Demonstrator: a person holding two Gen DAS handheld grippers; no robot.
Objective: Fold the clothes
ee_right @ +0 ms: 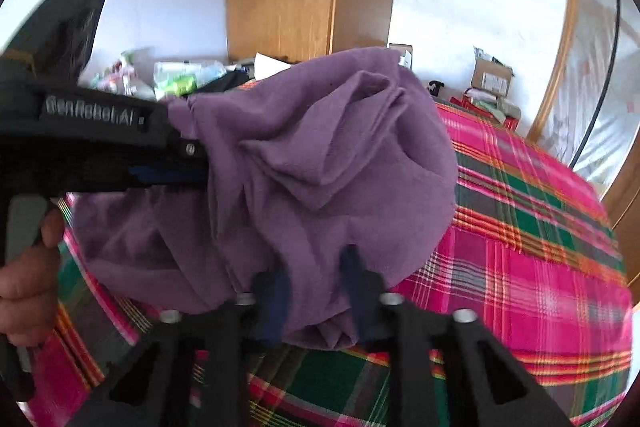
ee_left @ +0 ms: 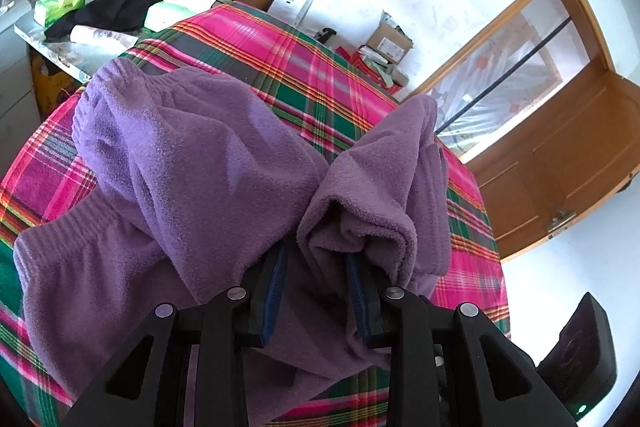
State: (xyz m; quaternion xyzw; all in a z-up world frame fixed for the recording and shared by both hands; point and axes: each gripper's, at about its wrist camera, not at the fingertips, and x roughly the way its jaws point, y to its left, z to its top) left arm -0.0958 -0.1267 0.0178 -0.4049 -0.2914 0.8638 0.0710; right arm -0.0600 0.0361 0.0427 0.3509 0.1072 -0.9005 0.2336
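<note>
Now, our hold: we have the fleece (ee_left: pixel 208 163) gathered in both grippers so that it can be raised off the bed (ee_left: pixel 304 67) and brought into a fold.
Left gripper (ee_left: pixel 316 279): its fingers are partway together and clamped on a bunched roll of fleece; in the right view we see it come in from the side, buried in the cloth up to the pads.
Right gripper (ee_right: pixel 316 287): its fingers are pinched on a hanging fold of fleece, with cloth filling the gap between them.
Hand (ee_right: pixel 28 267): we see one wrapped round the left gripper's grip at the edge of the right view.
Why so placed: we judge two grips on separate bunches let us spread or line up the edges; held by one bunch alone, the fleece would sag into a lump.
Where the fleece is: partly on the bed's plaid cover, partly lifted between the grippers.
How it looks: purple, soft and napped, thick, with a ribbed elastic band (ee_left: pixel 80 223) showing at one side; likely trousers, though we cannot tell for sure.
State of fold: rumpled, with deep creases, and no flat fold yet.
Beyond: a cluttered table (ee_left: pixel 60 47) lies past the bed, well apart from the fleece.
</note>
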